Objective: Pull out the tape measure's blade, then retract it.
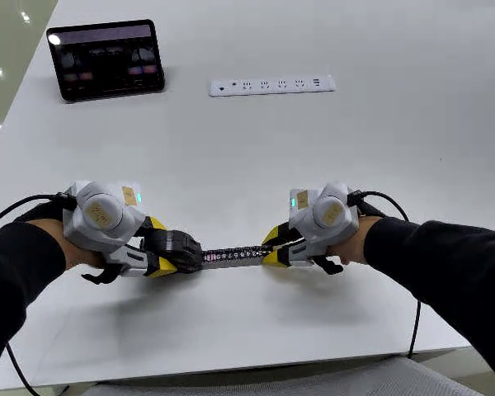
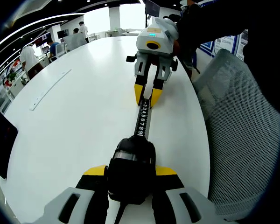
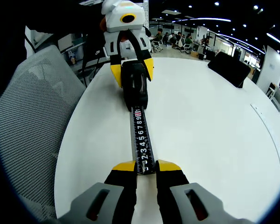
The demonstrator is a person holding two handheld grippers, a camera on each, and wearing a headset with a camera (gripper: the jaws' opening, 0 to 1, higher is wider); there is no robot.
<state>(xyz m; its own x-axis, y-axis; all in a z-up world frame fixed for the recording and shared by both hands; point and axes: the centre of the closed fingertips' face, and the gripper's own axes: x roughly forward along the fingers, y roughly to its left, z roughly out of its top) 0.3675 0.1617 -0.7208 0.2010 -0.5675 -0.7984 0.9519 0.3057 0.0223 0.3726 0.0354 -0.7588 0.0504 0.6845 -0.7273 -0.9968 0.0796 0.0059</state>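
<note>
The left hand-held gripper [image 2: 130, 171] clamps the tape measure case [image 2: 131, 169] and the right hand-held gripper [image 3: 145, 166] pinches the blade [image 3: 140, 135], so the pull should run straight and level.

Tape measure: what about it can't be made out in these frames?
- End of the blade: right gripper view, pinched between the jaws of the right gripper, so any hook is hidden.
- Sides of the case: left gripper view, covered by the jaws of the left gripper.
- Numbers on the blade: head view, too small to read.
- Screen of the tablet: head view, too small.
</note>
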